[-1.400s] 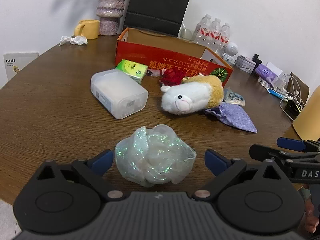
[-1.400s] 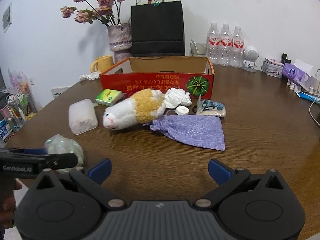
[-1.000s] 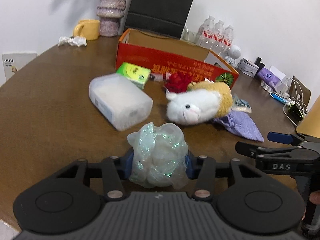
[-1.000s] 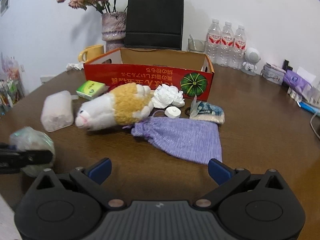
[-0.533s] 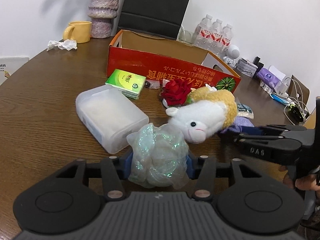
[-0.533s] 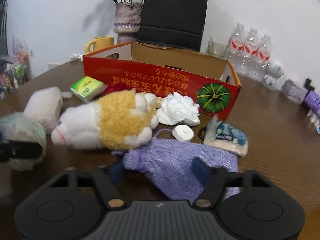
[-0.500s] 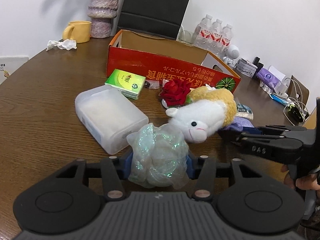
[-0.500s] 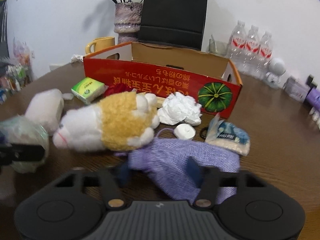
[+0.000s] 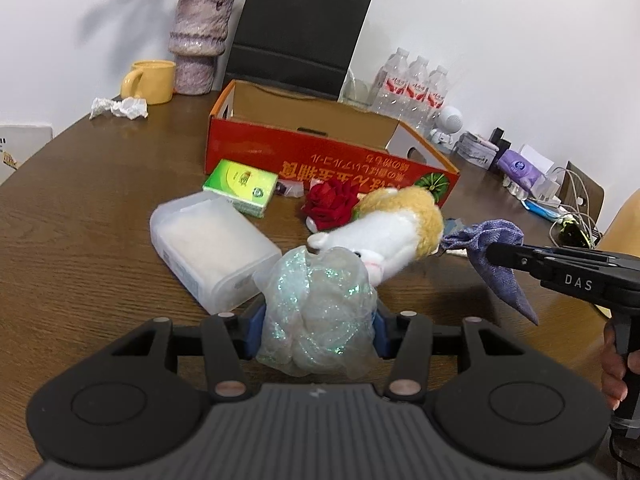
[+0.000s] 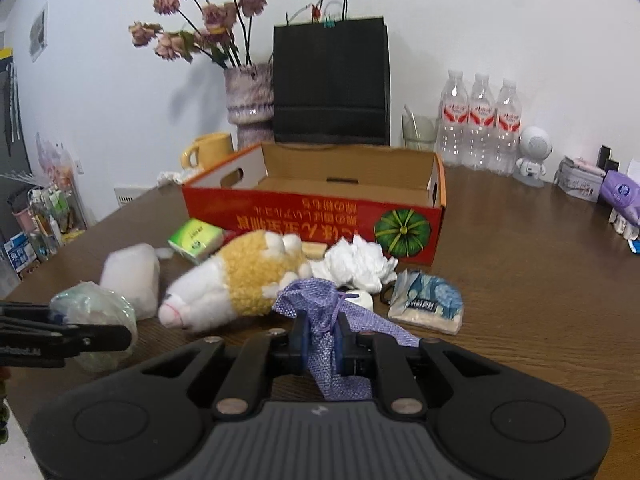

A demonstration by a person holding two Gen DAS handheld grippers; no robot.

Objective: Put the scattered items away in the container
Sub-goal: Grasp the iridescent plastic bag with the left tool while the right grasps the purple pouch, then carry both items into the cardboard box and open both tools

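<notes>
My left gripper (image 9: 316, 330) is shut on an iridescent clear plastic wad (image 9: 316, 312) and holds it above the table, near the plush toy (image 9: 384, 236). My right gripper (image 10: 321, 338) is shut on a purple cloth pouch (image 10: 320, 320), lifted off the table; the pouch also hangs in the left wrist view (image 9: 500, 264). The open red cardboard box (image 10: 320, 216) stands behind, empty inside as far as shown. On the table lie a clear plastic box (image 9: 212, 248), a green packet (image 9: 240, 186), a red flower (image 9: 330, 204), a white paper wad (image 10: 356, 264) and a blue-white sachet (image 10: 428, 300).
A vase (image 10: 250, 100), yellow mug (image 9: 150, 82) and black paper bag (image 10: 332, 80) stand behind the box. Water bottles (image 10: 480, 124), a small white robot figure (image 10: 534, 156) and cables (image 9: 572, 208) are at the right. A crumpled tissue (image 9: 118, 107) lies far left.
My left gripper shut on the plastic wad and lifted it forward. My right gripper moved in, shut on the purple pouch and raised it off the table.
</notes>
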